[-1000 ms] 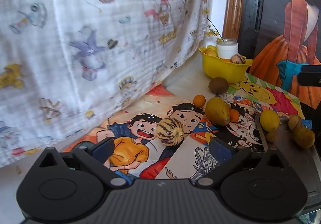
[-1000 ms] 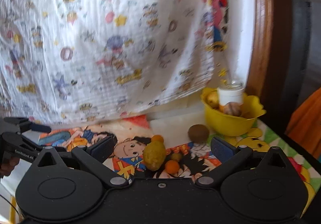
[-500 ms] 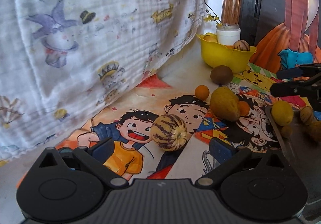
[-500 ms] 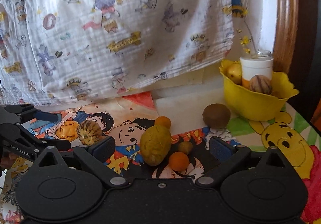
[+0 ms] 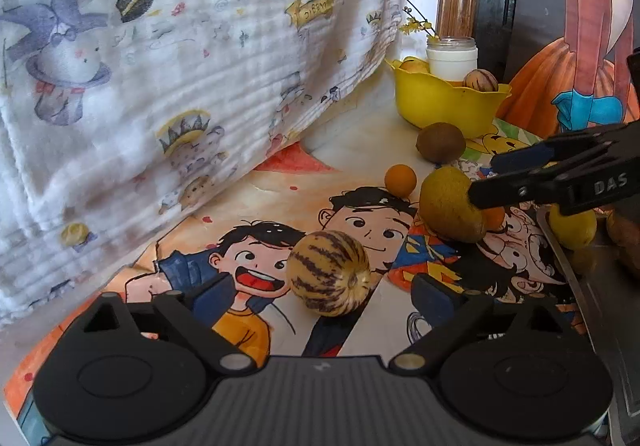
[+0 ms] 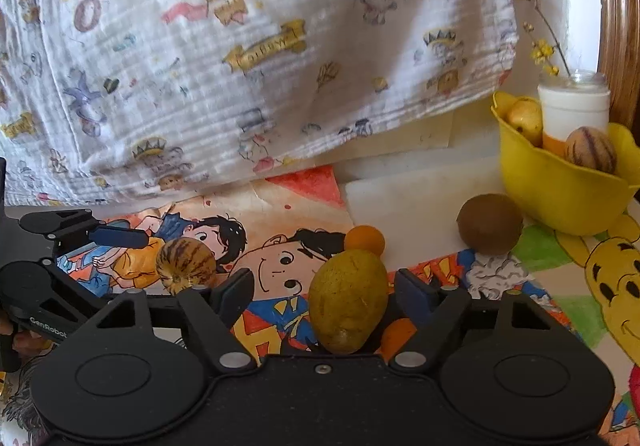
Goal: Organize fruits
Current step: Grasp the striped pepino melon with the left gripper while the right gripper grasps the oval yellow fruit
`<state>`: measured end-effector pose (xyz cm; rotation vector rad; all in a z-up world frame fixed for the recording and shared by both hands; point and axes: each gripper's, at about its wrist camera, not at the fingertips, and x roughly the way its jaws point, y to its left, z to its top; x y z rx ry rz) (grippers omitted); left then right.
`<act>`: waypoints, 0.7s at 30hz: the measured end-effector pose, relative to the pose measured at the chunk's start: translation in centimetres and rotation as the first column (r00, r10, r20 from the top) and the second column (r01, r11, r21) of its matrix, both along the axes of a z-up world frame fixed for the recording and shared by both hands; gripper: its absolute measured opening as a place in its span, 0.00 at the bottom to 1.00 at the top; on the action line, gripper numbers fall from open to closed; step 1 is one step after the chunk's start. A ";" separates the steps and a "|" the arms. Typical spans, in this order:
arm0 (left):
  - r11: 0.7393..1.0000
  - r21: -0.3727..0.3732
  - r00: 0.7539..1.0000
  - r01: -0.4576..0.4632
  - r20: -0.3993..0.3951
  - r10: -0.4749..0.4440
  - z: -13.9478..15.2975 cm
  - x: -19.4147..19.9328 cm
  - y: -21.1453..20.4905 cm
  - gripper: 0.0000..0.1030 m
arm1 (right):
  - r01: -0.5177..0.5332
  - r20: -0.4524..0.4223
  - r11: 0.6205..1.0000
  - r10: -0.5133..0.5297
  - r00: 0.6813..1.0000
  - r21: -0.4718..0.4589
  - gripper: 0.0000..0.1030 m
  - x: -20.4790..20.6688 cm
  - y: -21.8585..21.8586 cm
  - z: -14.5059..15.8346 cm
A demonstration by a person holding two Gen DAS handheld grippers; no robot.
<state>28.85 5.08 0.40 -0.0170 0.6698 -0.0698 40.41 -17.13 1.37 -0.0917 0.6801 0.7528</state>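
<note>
A striped melon (image 5: 328, 272) lies on the cartoon mat between the open fingers of my left gripper (image 5: 320, 292); it also shows in the right wrist view (image 6: 186, 266). A yellow-green mango (image 6: 348, 300) lies between the open fingers of my right gripper (image 6: 322, 292), which reaches in from the right in the left wrist view (image 5: 496, 178). The mango (image 5: 450, 210) also shows there. A yellow bowl (image 6: 560, 186) at the back right holds a striped melon, a yellow fruit and a white jar. A brown kiwi (image 6: 490, 224) and a small orange (image 6: 364, 240) lie in front of it.
A printed white cloth (image 5: 180, 66) hangs along the left and back. A dark tray (image 5: 600, 286) on the right holds a lemon (image 5: 572, 226) and other fruit. A second small orange (image 6: 396, 334) lies beside the mango. A wooden frame and a painted panel stand behind the bowl.
Both grippers moved forward and down. The melon now sits between my left fingers and the mango between my right fingers. The right gripper has come further into the left view.
</note>
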 end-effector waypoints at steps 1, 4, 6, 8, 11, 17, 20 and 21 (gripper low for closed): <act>1.000 -0.001 1.000 0.002 0.003 -0.002 0.0 0.1 0.0 0.92 | 0.002 -0.011 1.000 -0.002 1.000 0.000 0.74 0.2 0.1 -0.2; 1.000 -0.002 1.000 0.007 0.006 -0.007 -0.1 0.3 -0.1 0.88 | 0.004 -0.037 1.000 -0.004 0.999 0.000 0.71 0.7 0.3 -0.6; 1.000 -0.006 1.000 0.010 0.006 -0.010 -0.2 0.4 -0.1 0.84 | 0.010 -0.056 1.000 -0.010 0.998 -0.003 0.71 1.1 0.5 -0.9; 1.000 -0.010 1.000 0.014 0.006 -0.014 -0.3 0.5 -0.1 0.81 | 0.013 -0.064 1.000 -0.013 0.998 -0.005 0.71 1.3 0.7 -1.1; 1.000 -0.012 1.000 0.015 0.006 -0.015 -0.4 0.7 0.0 0.78 | 0.023 -0.062 1.000 -0.024 0.998 -0.012 0.71 1.5 0.8 -1.2; 1.000 -0.017 1.000 0.012 -0.002 -0.012 -0.6 1.1 0.1 0.71 | 0.036 -0.051 0.998 -0.038 0.998 -0.053 0.71 1.9 1.3 -1.4; 1.000 -0.020 1.000 0.010 -0.004 -0.010 -0.8 1.3 0.3 0.69 | 0.038 -0.037 0.996 -0.041 0.998 -0.080 0.71 1.9 1.5 -1.7; 1.000 -0.020 1.000 0.009 -0.005 -0.009 -0.9 1.4 0.3 0.68 | 0.037 -0.028 0.995 -0.040 0.999 -0.093 0.71 1.8 1.6 -1.8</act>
